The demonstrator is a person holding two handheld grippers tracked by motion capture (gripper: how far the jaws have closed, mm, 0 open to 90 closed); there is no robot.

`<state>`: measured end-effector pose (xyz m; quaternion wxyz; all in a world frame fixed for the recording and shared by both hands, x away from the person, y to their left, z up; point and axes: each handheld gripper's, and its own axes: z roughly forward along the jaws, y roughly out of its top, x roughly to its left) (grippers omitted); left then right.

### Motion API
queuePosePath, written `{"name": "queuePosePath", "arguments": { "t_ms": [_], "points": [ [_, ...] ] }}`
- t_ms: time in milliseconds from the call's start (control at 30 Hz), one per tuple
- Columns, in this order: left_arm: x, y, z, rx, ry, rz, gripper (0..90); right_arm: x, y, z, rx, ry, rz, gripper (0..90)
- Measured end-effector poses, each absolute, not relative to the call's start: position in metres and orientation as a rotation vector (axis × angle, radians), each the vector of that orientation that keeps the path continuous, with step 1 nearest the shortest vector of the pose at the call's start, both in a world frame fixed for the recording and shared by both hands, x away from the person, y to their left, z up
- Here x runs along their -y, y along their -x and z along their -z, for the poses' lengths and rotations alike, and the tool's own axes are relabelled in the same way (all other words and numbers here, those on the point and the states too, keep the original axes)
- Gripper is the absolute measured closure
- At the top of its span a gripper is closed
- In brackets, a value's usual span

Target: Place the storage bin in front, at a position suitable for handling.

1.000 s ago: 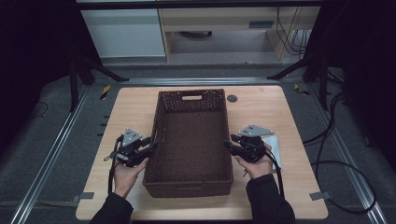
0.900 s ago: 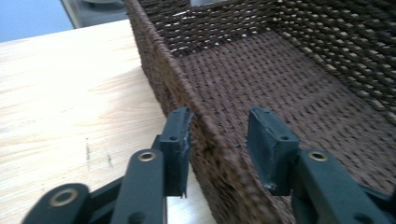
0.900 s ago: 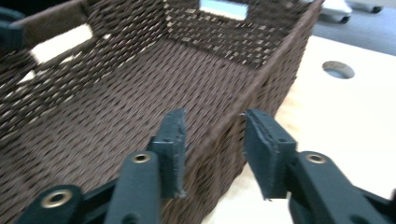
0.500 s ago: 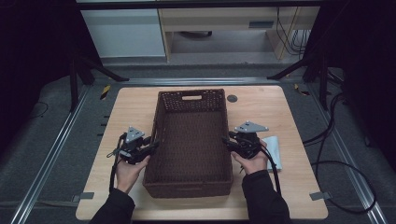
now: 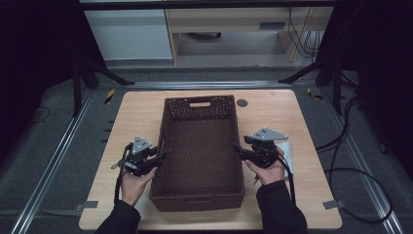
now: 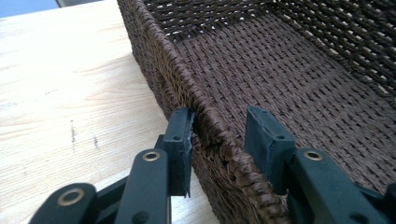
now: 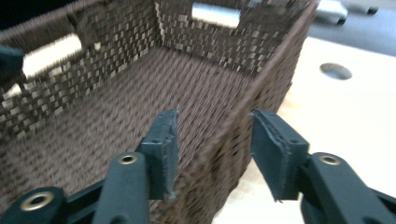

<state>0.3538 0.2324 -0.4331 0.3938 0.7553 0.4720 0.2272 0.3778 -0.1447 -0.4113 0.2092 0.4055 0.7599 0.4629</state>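
A dark brown wicker basket [image 5: 202,151] stands lengthwise in the middle of the wooden table [image 5: 131,112], with nothing inside it. My left gripper [image 5: 161,156] is at the basket's left rim and my right gripper [image 5: 237,147] at its right rim. In the left gripper view the open gripper [image 6: 219,135] straddles the rim of the basket [image 6: 289,70], the outer jaw touching the wall, the inner one apart. In the right gripper view the open gripper [image 7: 217,135] straddles the opposite wall of the basket [image 7: 140,79], one jaw inside, one outside.
A round hole [image 5: 242,103] sits in the tabletop beyond the basket's far right corner, also visible as a hole [image 7: 335,71] in the right gripper view. A white flat object [image 5: 288,152] lies beside the right hand. Metal rails [image 5: 63,151] flank the table; cables [image 5: 355,170] lie at right.
Both grippers have moved inward to the basket, the right one noticeably leftward off the white object. Their open jaws now straddle the two long rims.
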Motion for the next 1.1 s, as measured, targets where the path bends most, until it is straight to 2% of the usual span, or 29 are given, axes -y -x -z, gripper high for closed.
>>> {"name": "queuePosePath", "arguments": {
  "t_ms": [233,600,900,1100],
  "points": [
    [-0.232,-0.355,0.432,-1.205,-1.914,-0.597,64.8,0.189,-0.374,0.404,-2.021,-1.178,-1.278,43.1],
    [-0.232,-0.356,0.432,-1.207,-1.917,-0.6,66.3,0.247,-0.367,0.437,-1.987,-1.313,-1.083,39.4],
    [-0.234,-0.358,0.432,-1.208,-1.913,-0.596,66.8,0.268,-0.364,0.469,-2.002,-1.41,-0.951,41.9],
    [-0.235,-0.36,0.431,-1.206,-1.924,-0.594,67.7,0.272,-0.368,0.485,-2.041,-1.464,-0.914,49.4]
  ]
}}
